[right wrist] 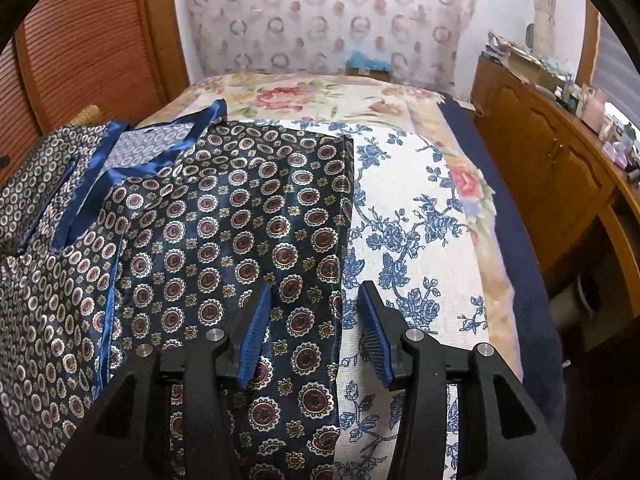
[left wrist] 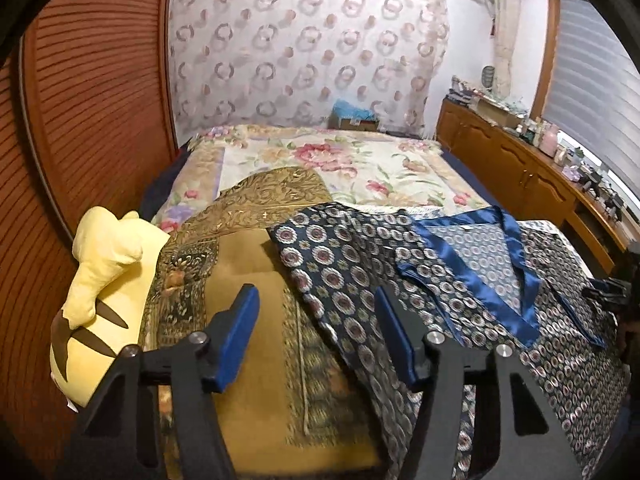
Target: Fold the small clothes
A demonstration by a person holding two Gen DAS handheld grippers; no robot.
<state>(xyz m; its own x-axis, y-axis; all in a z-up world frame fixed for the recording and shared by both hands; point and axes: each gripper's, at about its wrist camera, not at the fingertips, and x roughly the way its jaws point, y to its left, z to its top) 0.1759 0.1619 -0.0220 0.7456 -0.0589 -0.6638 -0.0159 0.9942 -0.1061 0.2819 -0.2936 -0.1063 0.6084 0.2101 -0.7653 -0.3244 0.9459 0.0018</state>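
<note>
A navy satin pyjama top (left wrist: 460,280) with round medallions and a blue V collar (left wrist: 516,264) lies spread flat on the bed. My left gripper (left wrist: 316,300) is open and empty, hovering over its left edge and the brown gold blanket (left wrist: 256,320). In the right wrist view the same top (right wrist: 224,240) fills the left and middle, its collar (right wrist: 120,160) at the upper left. My right gripper (right wrist: 314,292) is open and empty, straddling the top's right edge above the blue-flowered white cloth (right wrist: 412,248).
A yellow plush toy (left wrist: 100,288) lies at the bed's left edge by the wooden slatted wall (left wrist: 88,120). A wooden sideboard (left wrist: 532,168) with clutter runs along the right. A floral bedspread (left wrist: 320,160) covers the far bed; a box (left wrist: 354,120) stands behind it.
</note>
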